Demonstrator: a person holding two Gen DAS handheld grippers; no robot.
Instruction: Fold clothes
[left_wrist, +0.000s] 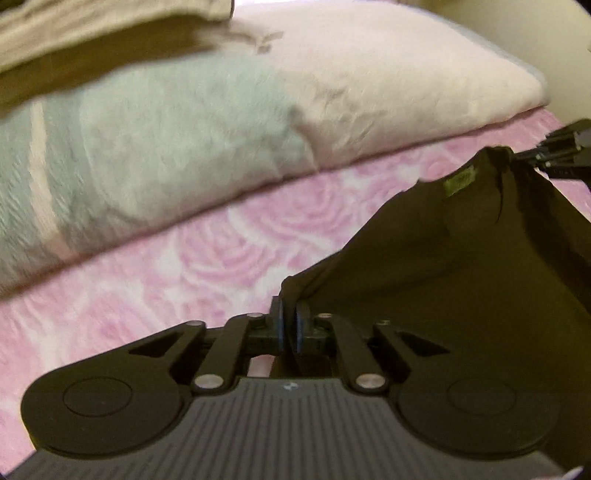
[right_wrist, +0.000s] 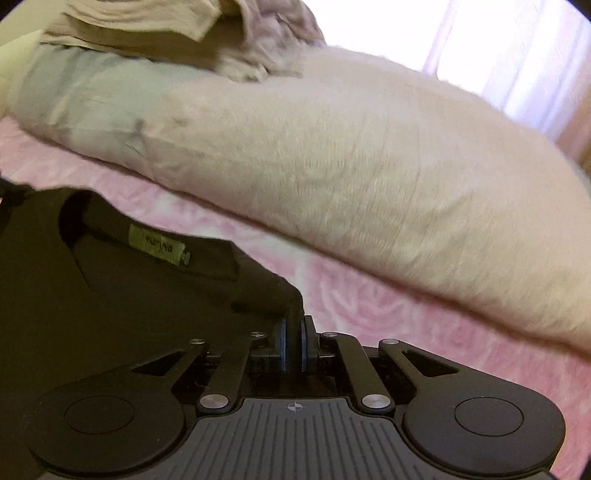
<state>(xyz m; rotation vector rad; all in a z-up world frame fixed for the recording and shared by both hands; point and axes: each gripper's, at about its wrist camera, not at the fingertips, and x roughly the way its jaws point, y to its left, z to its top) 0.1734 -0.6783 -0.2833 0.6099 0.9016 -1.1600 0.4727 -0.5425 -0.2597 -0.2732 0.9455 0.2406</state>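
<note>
Pink rose-patterned bedding (left_wrist: 207, 254) spreads under everything, and I take it as my landmark. One long pillow (right_wrist: 369, 177), part grey-green and part pale pink, lies along the far side of it. On the pillow's grey end sits a heap of beige and mauve cloth (right_wrist: 159, 26), blurred, so I cannot count the pieces in it.

One dark shirt (left_wrist: 443, 258) hangs just above the bedding on the near side, stretched between my two claws, its one green neck label (right_wrist: 159, 245) facing up. My left claw (left_wrist: 290, 325) is clamped on one top corner of the shirt, cloth bunched between the pads. My right claw (right_wrist: 294, 345) is pinched on the opposite corner in the same way.

I judge this is the carrying and spreading step: the shirt is gripped and held taut, not yet laid flat. The next move calls for keeping both grips firm and even, then lowering the shirt onto the bedding without wrinkles before any fold starts.
</note>
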